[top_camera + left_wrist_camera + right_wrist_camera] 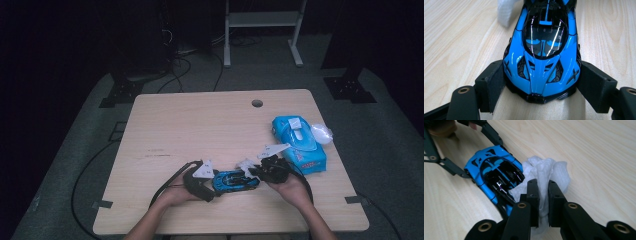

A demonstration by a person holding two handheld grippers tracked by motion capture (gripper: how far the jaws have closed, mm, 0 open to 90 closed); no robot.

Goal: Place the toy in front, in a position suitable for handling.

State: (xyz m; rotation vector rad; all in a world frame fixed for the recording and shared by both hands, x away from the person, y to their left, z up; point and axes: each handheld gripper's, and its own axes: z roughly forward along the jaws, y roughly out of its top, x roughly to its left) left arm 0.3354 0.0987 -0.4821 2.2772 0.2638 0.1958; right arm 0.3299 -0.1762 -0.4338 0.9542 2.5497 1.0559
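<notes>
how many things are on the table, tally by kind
toy sports car, blue: 1
wet wipes pack, blue: 1
white wipe, pinched in the right tongs: 1
crumpled white wipe beside the pack: 1
total: 4

A glossy blue toy car (541, 52) and soft white wipe (546, 173) rest on matt pale wood table (190, 125).
</notes>
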